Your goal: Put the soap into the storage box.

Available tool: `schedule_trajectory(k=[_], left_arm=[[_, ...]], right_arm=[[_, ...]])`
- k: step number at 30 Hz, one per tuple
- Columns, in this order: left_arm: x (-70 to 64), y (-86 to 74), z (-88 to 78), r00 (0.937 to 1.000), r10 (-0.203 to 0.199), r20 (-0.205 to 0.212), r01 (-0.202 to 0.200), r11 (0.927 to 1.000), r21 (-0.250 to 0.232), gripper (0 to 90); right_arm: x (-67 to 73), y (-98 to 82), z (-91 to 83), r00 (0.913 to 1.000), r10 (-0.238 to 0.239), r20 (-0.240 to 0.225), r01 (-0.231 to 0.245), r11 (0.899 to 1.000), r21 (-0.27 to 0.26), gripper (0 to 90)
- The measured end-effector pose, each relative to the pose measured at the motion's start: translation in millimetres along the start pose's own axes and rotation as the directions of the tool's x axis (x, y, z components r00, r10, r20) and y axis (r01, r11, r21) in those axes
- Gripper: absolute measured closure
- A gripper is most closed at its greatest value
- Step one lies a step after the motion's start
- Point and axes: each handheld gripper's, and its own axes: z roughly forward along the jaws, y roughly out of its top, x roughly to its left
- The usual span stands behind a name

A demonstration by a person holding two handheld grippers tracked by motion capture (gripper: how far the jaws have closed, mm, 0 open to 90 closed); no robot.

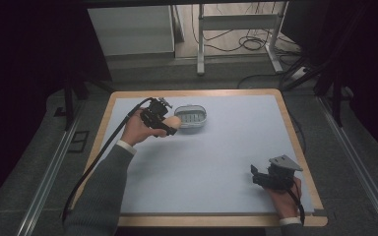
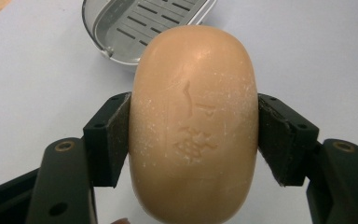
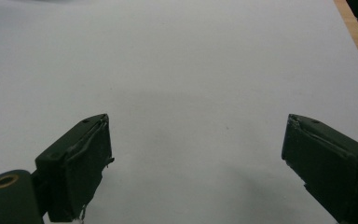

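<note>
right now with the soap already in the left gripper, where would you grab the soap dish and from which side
Grip one long wall of the soap dish from above with the open right gripper, one jaw inside, one outside. It is a shallow oval tray lying flat, probably too wide to span.

Soap bar [image 2: 193, 126], tan, oval: one, with a stamped mark on its face I cannot read. Soap dish [image 1: 192, 117], grey, with slotted insert: one. Grippers in my hands: two, a left gripper [image 1: 163, 124] and a right gripper [image 1: 262, 175], each with two black jaws. Worktop [image 1: 216, 162], pale blue with a wooden edge: one.
</note>
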Motion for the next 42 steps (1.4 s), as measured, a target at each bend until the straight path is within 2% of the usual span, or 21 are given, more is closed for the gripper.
schedule_trajectory(k=[19, 24, 42], left_arm=[[2.2, 17.4, 8.1, 0.9999, 0.013, 0.004, -0.013, 0.9999, 0.008, 32.5], [2.9, 22.6, 11.2, 0.9998, 0.019, 0.0, -0.019, 0.9996, 0.023, 32.5], [9.5, 39.7, 28.0, 0.9998, 0.007, 0.021, -0.007, 0.9998, 0.017, 32.5]], right_arm=[[-0.5, 0.0, 0.0, 1.0, 0.003, -0.003, -0.003, 1.0, 0.0, 8.4], [-0.7, 0.0, -0.1, 1.0, 0.004, -0.003, -0.004, 1.0, -0.001, 8.4], [0.0, 0.0, 0.0, 1.0, 0.001, 0.0, -0.001, 1.0, 0.0, 8.4]])
